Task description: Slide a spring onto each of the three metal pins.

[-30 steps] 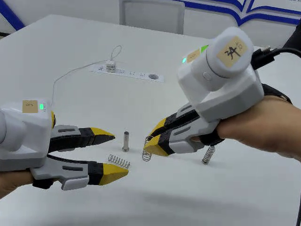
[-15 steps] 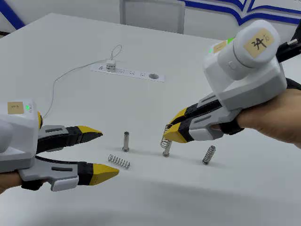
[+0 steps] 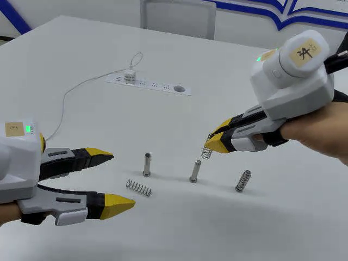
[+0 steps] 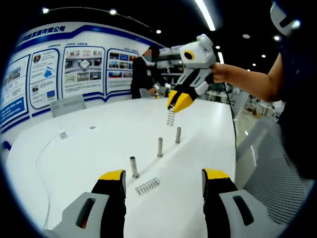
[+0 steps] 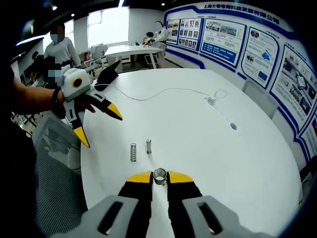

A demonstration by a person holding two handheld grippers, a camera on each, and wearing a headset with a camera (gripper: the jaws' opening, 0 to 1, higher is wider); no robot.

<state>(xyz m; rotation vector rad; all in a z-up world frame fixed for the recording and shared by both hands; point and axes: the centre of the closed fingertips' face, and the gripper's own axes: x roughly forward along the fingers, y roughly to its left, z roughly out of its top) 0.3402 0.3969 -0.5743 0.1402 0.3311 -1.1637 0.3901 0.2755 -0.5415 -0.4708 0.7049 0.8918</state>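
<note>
The right gripper (image 3: pixel 212 143) has risen and drawn back to the right, carrying the pinched spring (image 3: pixel 206 153) upward. The middle pin (image 3: pixel 194 171) now stands exposed, clear of the spring.

- Left gripper (image 3: pixel 122 179): white housing, grey and black jaws, yellow tips, tan label, green indicator light.
- Right gripper (image 3: pixel 211 142): white housing, grey and black jaws, yellow tips, tan label with black handwriting.
- Held spring (image 3: pixel 206 153), lying spring (image 3: pixel 138 188), upright spring (image 3: pixel 243 180): all 3 silver metal.
- First pin (image 3: pixel 147 164), second pin (image 3: pixel 194 171): both silver-grey.
- Table (image 3: pixel 98 49): plain white.
- Power strip (image 3: pixel 149 85) and cable (image 3: pixel 76 87): white.
- Wall (image 3: pixel 255 24): white with blue stripes.
</note>
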